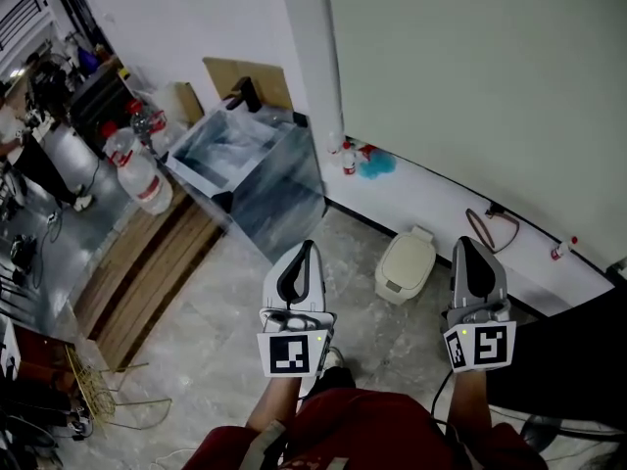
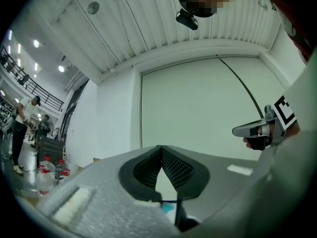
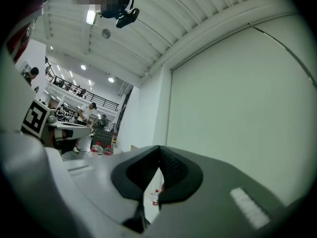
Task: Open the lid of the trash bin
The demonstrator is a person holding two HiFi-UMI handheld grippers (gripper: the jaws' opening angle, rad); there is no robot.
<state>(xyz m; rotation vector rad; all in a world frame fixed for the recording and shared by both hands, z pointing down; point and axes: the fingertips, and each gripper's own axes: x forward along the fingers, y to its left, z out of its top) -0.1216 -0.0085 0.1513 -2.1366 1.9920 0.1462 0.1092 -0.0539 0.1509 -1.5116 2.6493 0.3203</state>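
Note:
A small cream trash bin [image 1: 406, 264] stands on the tiled floor near the white wall, with its lid down. In the head view it shows between my two grippers and farther ahead. My left gripper [image 1: 307, 251] is held out in the air to the bin's left, jaws shut with nothing between them. My right gripper [image 1: 466, 246] hovers to the bin's right, also shut and empty. In the left gripper view the pad tips [image 2: 161, 151] meet, and a bit of blue shows through the gap below them. In the right gripper view the tips [image 3: 159, 150] touch too. Neither gripper view shows the bin.
A large grey box [image 1: 284, 189] lined with plastic stands at the wall corner. Water bottles [image 1: 142, 174] and wooden planks [image 1: 147, 272] lie to the left. A blue rag [image 1: 377, 164], a cable [image 1: 495, 225] and a small bottle [image 1: 560, 250] sit along the wall. People stand far left.

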